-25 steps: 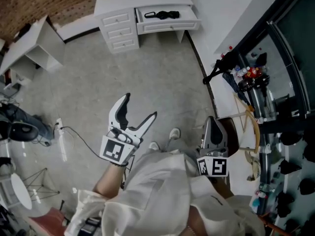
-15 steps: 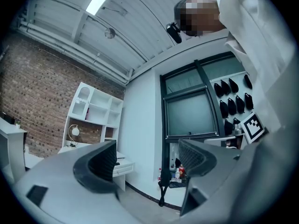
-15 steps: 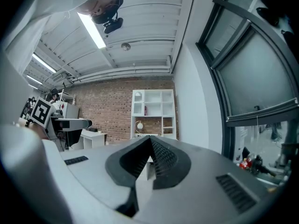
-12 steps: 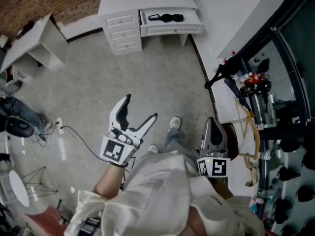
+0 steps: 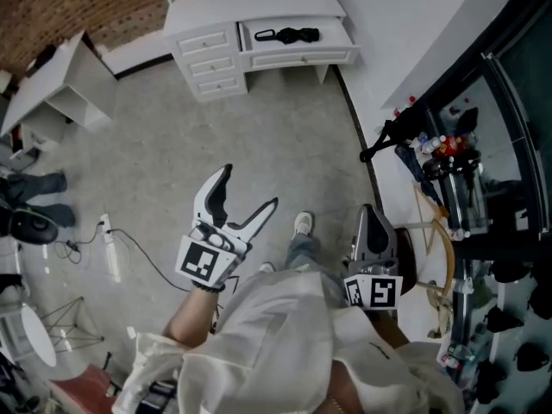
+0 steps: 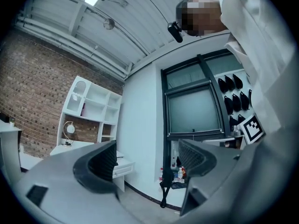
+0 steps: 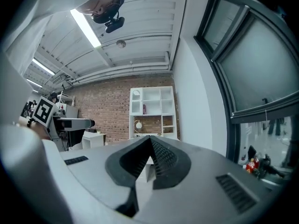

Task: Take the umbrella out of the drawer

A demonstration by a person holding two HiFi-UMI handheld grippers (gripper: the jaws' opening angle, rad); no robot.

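A black folded umbrella (image 5: 289,34) lies in the open drawer (image 5: 297,46) of a white desk (image 5: 250,11) at the top of the head view, far from both grippers. My left gripper (image 5: 246,188) is held over the floor near the person's body, open, with nothing between its jaws; in the left gripper view (image 6: 147,160) it points up at the wall and window. My right gripper (image 5: 373,218) sits beside the person's right side, shut and empty; the right gripper view (image 7: 149,160) shows its jaws meeting.
The desk has a stack of small drawers (image 5: 211,59) at its left. A low white table (image 5: 56,80) stands at the left. A cable and power strip (image 5: 108,244) lie on the concrete floor. A rack of bottles and gear (image 5: 444,158) lines the right wall.
The view has shifted slightly as the person steps toward the desk; a foot has moved forward. Both grippers keep their pose and state.
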